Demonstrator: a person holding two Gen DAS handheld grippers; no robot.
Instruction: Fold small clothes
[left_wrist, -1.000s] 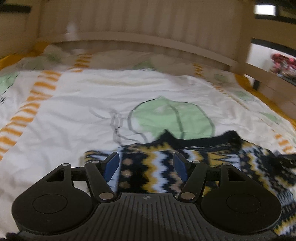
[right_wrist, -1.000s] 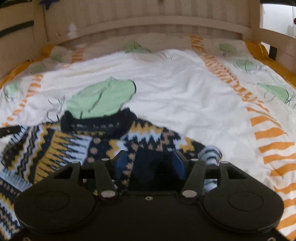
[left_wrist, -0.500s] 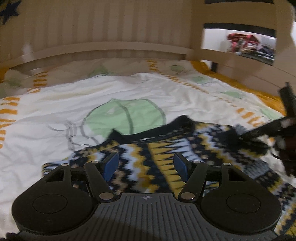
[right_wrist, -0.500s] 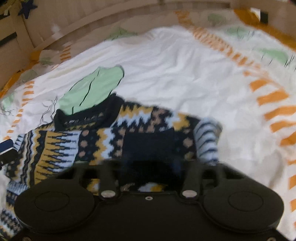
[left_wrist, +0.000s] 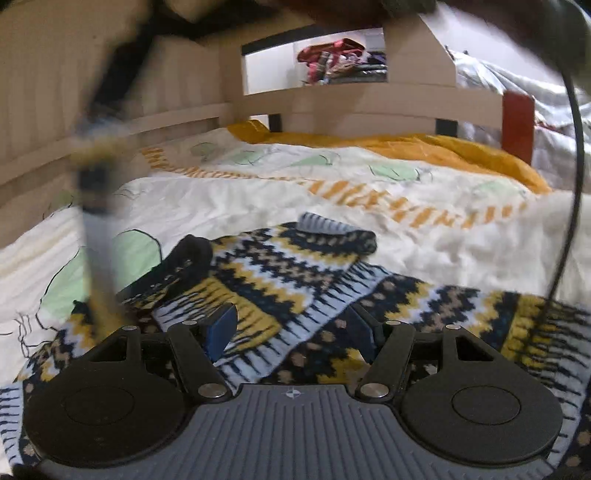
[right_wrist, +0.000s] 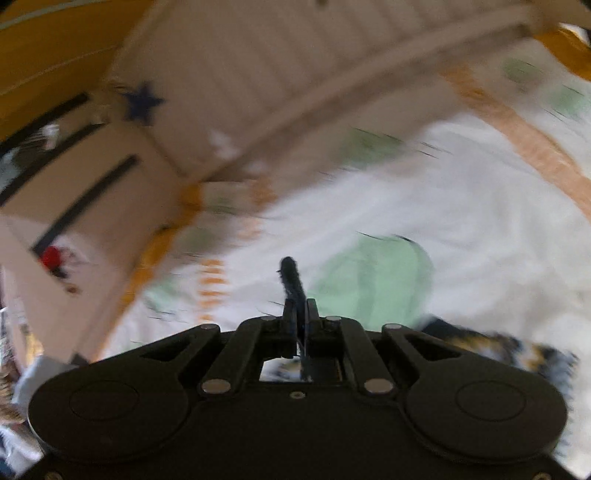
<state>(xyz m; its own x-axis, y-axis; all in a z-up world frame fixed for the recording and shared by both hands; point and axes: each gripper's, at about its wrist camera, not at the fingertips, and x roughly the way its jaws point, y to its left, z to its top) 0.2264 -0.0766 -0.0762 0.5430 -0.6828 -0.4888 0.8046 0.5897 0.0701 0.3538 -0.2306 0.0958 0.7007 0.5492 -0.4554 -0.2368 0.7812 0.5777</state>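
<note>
A wooden slatted bed frame encloses a bed covered by a white duvet printed with pale green shapes and orange dashed bands, a mustard-yellow blanket bunched along its far edge. On the duvet lies a small patterned knit sweater in navy, yellow, white and tan zigzags, spread directly under and ahead of the left tongs. Its dark collar sits ahead and to the left of the left tongs, and one sleeve is folded over the body ahead of them, its striped cuff at the far end. The left tongs are wide apart with nothing between them, the blue pads poised just above the knit. A blurred strip of the same knit hangs down at the left of the left wrist view, rising out of frame. The right wrist view is heavily motion-blurred and tilted; the right tongs are pressed together on a dark strip of knit fabric that pokes out beyond their tips, seemingly part of the sweater. More of the sweater shows low to the right of these tongs. A dark blue star marks the wooden panel up to the left.
</note>
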